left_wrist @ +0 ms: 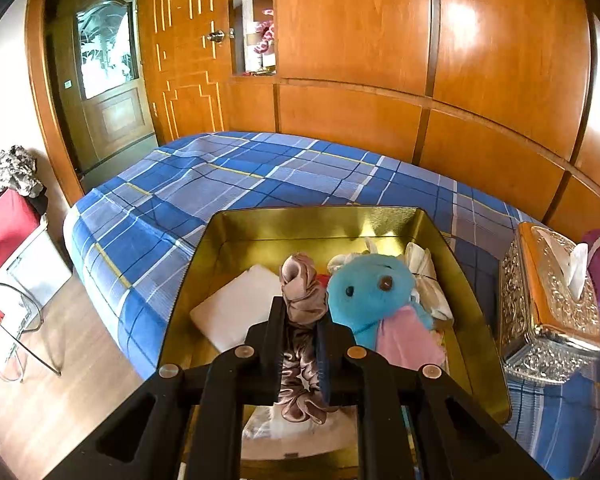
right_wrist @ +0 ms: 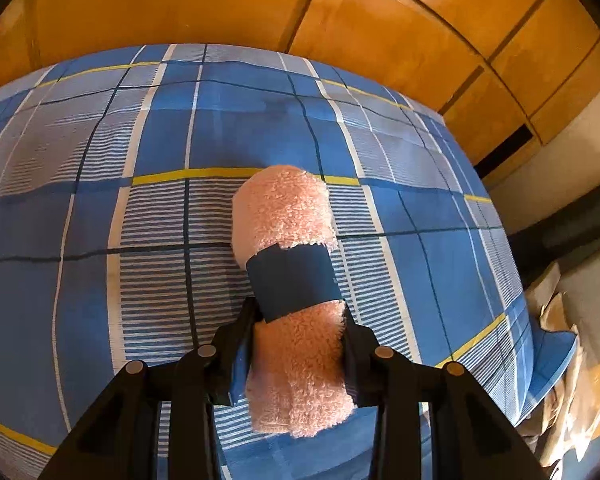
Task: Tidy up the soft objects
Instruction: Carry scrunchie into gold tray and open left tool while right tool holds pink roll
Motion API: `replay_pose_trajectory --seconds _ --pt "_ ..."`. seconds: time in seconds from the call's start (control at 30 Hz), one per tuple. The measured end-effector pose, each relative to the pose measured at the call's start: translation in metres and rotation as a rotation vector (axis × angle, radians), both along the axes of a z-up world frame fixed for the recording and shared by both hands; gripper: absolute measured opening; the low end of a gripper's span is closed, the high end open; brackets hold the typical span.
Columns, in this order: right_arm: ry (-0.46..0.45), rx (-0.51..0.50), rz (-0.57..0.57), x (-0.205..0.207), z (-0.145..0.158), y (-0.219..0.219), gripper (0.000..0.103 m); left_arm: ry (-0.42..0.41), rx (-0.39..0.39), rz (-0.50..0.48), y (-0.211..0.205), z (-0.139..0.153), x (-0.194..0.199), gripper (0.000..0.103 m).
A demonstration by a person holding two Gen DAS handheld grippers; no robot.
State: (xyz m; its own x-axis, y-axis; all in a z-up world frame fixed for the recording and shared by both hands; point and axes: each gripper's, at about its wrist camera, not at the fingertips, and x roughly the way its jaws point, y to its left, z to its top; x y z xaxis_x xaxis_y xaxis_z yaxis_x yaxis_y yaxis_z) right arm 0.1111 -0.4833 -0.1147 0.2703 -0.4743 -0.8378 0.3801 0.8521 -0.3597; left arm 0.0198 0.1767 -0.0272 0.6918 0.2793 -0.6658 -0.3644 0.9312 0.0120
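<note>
Left gripper (left_wrist: 300,320) nearly closed, clamped on a mauve scrunchie (left_wrist: 303,300) over the gold tin (left_wrist: 316,220), between white pad (left_wrist: 236,312) and blue plush (left_wrist: 370,296). Right gripper (right_wrist: 300,312) part-open, gripping a rolled pink towel (right_wrist: 288,216) with a blue band (right_wrist: 294,282) above the plaid bedspread (right_wrist: 100,160).

No readable text, labels, brands or numbers from my feeds. Tissue box (left_wrist: 548,304) ornamented only, no lettering I can read.
</note>
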Motion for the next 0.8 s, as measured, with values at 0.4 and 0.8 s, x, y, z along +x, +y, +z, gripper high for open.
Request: replay_pose_trajectory --seconds 0.4,0.8 --pt "0.002 -0.061 0.011 0.002 -0.005 0.005 0.036 -0.004 0.008 0.020 0.014 -0.010 -0.018 0.015" --pt "0.010 -0.096 0.021 0.003 -0.006 0.011 0.035 0.180 -0.054 0.083 0.050 -0.066 0.008 0.018"
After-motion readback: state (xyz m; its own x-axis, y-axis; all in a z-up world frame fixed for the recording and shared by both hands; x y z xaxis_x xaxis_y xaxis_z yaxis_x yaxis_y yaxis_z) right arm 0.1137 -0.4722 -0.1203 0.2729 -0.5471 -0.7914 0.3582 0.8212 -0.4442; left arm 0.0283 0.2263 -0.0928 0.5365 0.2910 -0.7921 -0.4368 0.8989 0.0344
